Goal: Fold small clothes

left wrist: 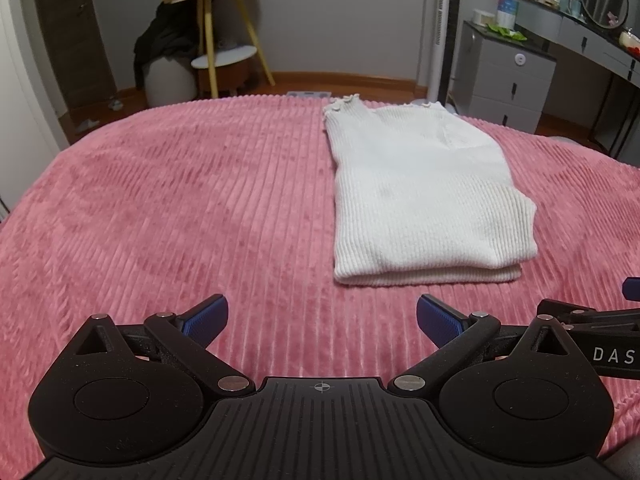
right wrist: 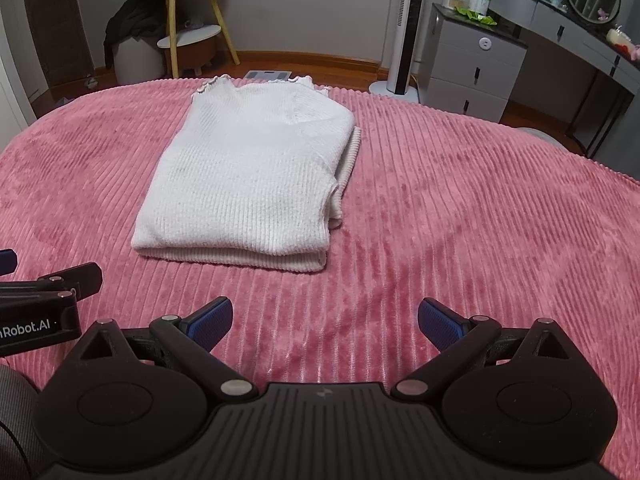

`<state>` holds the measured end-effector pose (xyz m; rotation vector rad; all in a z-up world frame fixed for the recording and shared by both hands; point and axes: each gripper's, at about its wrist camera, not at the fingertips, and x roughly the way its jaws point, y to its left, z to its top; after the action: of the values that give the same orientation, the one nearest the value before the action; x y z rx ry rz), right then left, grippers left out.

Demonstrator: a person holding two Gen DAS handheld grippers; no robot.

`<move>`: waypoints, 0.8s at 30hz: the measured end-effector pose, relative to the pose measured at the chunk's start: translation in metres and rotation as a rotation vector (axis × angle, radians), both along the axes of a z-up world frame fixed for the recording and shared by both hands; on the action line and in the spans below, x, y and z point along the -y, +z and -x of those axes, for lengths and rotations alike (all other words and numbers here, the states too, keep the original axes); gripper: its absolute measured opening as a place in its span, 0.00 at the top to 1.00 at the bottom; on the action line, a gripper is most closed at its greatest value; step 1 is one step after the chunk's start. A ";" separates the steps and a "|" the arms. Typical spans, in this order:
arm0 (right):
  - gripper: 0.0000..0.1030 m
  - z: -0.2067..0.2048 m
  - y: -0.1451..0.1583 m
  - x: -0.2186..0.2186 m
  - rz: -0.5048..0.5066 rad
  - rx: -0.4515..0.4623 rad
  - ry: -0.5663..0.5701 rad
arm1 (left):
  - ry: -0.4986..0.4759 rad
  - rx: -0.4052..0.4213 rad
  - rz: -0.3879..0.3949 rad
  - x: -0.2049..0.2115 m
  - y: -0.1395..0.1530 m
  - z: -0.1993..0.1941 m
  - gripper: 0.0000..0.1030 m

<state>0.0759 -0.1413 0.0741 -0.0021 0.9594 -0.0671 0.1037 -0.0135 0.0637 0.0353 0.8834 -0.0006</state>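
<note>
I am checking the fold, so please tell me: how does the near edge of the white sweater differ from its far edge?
On the white sweater, the near edge is straight, thick and shows stacked layers; the far edge is thin, wavy and frilled. In the right wrist view the near edge looks wider, while the far edge narrows toward the neck. Both lie flat on the pink blanket, untouched by either gripper.

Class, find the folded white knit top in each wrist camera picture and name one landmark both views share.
Left wrist view: the folded white knit top lies right of centre on the pink ribbed blanket, beyond the open left tool.
Right wrist view: it lies left of centre, beyond the open right tool.
Shared landmark: the yellow-legged side table against the far wall.
</note>
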 end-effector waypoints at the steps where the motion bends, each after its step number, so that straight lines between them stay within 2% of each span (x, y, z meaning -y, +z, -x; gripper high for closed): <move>1: 0.04 0.000 0.000 0.000 0.000 0.000 -0.001 | 0.000 -0.001 0.001 0.000 0.000 0.000 0.00; 24: 0.04 0.003 0.003 -0.003 0.008 0.010 0.007 | -0.015 0.011 -0.017 0.003 0.001 0.003 0.00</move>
<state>0.0726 -0.1386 0.0769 -0.0123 0.9490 -0.0640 0.1002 -0.0162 0.0644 0.0575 0.8718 -0.0074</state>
